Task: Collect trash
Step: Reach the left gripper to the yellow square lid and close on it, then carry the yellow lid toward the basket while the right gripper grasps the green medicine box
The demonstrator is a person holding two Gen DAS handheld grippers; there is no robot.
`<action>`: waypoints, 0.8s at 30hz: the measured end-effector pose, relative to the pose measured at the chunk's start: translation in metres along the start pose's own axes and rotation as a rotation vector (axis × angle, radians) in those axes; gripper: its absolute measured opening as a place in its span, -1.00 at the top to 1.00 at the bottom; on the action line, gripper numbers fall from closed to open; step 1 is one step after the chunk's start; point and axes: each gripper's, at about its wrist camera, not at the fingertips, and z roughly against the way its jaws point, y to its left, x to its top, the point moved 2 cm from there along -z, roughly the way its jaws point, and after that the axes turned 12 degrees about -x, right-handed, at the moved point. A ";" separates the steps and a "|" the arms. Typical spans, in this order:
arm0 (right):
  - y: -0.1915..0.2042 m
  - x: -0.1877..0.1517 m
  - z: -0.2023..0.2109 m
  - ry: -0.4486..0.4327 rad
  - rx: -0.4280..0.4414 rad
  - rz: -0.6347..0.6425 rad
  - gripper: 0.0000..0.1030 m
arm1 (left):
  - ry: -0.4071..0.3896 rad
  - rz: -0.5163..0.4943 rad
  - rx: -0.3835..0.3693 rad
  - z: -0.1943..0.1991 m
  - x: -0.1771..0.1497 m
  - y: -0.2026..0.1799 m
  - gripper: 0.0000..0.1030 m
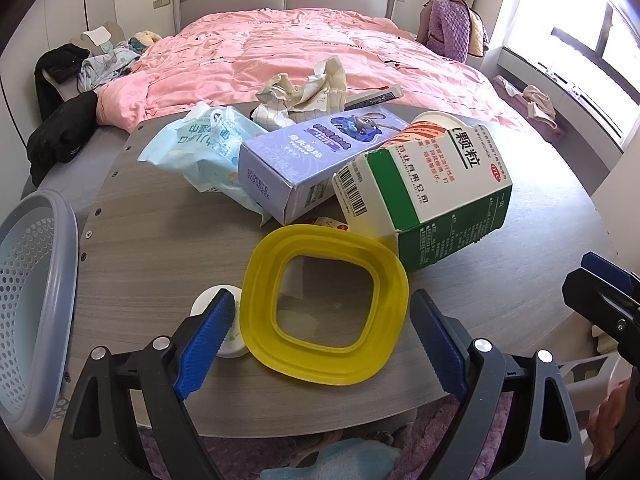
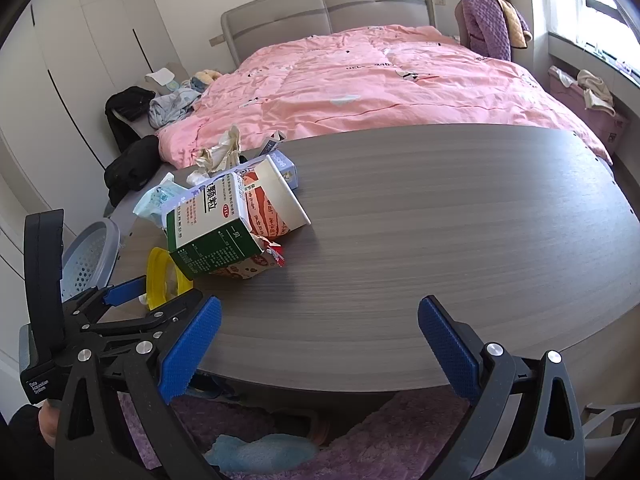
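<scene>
Yellow ring (image 1: 326, 312) of plastic, squarish with a hollow centre, lies flat on the grey wood-grain surface (image 1: 152, 232) near its front edge. Left gripper (image 1: 320, 344) is open, its blue fingers (image 1: 208, 340) set wide on either side of the ring without touching it. A small white lid (image 1: 218, 320) lies just beside the ring, partly behind the left finger. Behind the ring the trash is heaped: a green-and-white box (image 1: 424, 196) tilted on its side, a lilac box (image 1: 304, 160) to its left, a pale blue wipes pack (image 1: 196, 148) further left, and crumpled paper (image 1: 304, 92) at the far edge. A paper cup (image 2: 276, 204) lies on its side behind the green-and-white box, and a torn wrapper (image 2: 256, 266) sits under that box. A grey perforated basket (image 1: 32, 304) stands off the left edge of the surface. Right gripper (image 2: 320, 352) is open and empty over the bare front of the surface, well apart from the heap. Beyond the surface is a bed (image 2: 380, 76) with a pink quilt.
</scene>
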 end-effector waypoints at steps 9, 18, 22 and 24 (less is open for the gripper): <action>0.004 -0.001 -0.001 0.000 0.002 0.013 -0.88 | -0.031 0.003 0.014 0.003 0.005 0.006 -0.34; 0.016 0.001 0.001 -0.006 0.017 0.036 -0.88 | -0.104 0.025 0.058 0.032 0.010 0.019 -0.34; 0.027 0.000 0.001 -0.005 0.032 0.062 -0.88 | -0.128 0.063 0.082 0.045 0.007 0.033 -0.34; 0.032 -0.002 -0.001 0.000 0.038 0.079 -0.88 | -0.140 0.083 0.098 0.051 0.004 0.041 -0.34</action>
